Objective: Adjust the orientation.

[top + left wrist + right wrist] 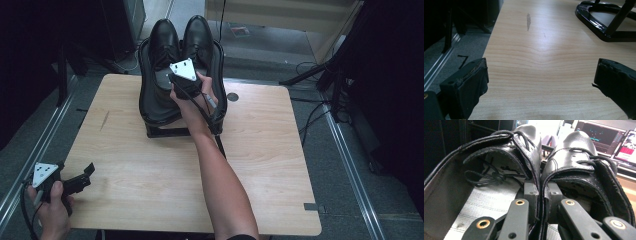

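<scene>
My right gripper (540, 195) pinches the touching inner walls of two black shoes (180, 37) on a stand (150, 107) at the worktop's (260, 150) far edge. My left gripper (541, 82) hovers, probably just above the near-left corner, jaws wide.

A light wooden table (150, 175) with rounded corners stands on grey carpet (345, 200). Its top bears a dark streak (528, 21) toward the left side and a small round dark disc (232, 97) near the far edge. A metal rail (350, 165) runs along the floor to the right of the table, another (37, 150) to the left. Black cables (312, 117) lie on the floor at the right. Beyond the table, lit screens (604, 135) glow in the background.
</scene>
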Demonstrator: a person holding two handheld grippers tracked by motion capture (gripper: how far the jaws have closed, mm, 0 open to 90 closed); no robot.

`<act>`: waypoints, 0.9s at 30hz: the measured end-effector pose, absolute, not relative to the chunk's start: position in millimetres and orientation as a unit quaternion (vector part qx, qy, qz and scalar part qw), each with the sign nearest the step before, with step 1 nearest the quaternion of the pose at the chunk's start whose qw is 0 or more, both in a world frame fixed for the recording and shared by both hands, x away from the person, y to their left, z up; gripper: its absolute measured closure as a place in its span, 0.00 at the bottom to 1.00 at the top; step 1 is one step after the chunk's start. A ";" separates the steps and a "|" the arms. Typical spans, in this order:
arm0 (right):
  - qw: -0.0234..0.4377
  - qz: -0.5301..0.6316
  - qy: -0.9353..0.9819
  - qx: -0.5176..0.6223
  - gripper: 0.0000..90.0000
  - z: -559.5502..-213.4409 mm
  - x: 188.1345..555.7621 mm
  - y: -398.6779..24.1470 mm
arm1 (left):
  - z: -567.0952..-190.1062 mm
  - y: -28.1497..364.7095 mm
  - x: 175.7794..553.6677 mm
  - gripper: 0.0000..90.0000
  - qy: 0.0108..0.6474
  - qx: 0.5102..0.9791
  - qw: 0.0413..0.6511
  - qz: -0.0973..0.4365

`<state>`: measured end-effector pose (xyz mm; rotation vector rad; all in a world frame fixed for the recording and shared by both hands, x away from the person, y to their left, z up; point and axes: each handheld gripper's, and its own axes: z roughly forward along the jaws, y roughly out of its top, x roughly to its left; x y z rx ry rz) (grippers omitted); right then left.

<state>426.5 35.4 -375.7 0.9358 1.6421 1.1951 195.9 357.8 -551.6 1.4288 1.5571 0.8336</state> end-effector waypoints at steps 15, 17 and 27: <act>0.440 0.482 0.659 0.375 0.91 -402.4 424.5 38.5 | -551.6 357.9 195.5 0.00 0.620 0.571 0.422 0.333; 0.446 0.482 0.657 0.370 0.90 -406.5 423.6 38.3 | -551.6 357.6 195.5 0.00 0.619 0.572 0.422 0.333; 0.421 0.497 0.664 0.369 0.75 -408.1 419.1 32.6 | -551.6 357.0 195.6 0.00 0.619 0.574 0.420 0.333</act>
